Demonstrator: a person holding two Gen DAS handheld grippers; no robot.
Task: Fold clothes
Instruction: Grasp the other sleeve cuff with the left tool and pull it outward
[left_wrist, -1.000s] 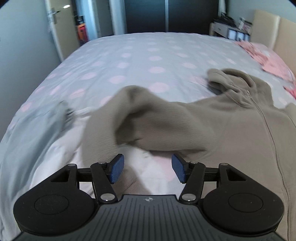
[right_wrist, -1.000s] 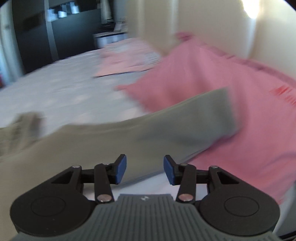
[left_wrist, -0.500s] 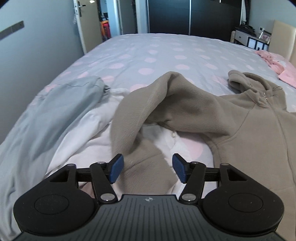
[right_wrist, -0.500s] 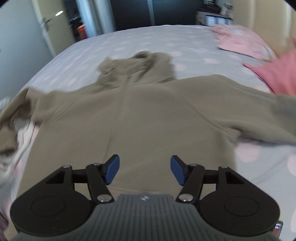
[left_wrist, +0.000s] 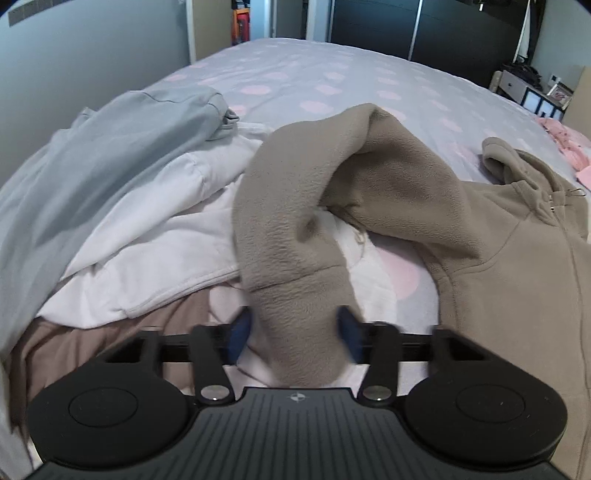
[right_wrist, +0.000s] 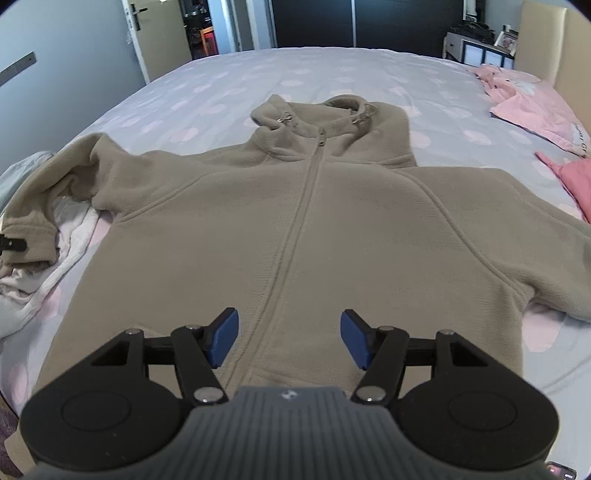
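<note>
On the spotted bed (left_wrist: 332, 74), from left to right, lie one pale blue garment (left_wrist: 110, 155), one white garment (left_wrist: 155, 236) and one taupe fleece jacket (right_wrist: 314, 229) spread zip-up. The left gripper (left_wrist: 293, 334) has the jacket's cuff (left_wrist: 303, 325) between its two blurred pads, spread wide; grip uncertain. The right gripper (right_wrist: 288, 338) hovers wide open and empty over the hem. Two pink items (right_wrist: 535, 107) lie far right.

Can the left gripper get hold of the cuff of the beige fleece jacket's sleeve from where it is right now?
Probably yes. The left gripper is open, with the beige fleece jacket's sleeve cuff lying between its blue fingers. Nothing lies over the cuff, though white clothing underneath might get pinched too.
</note>
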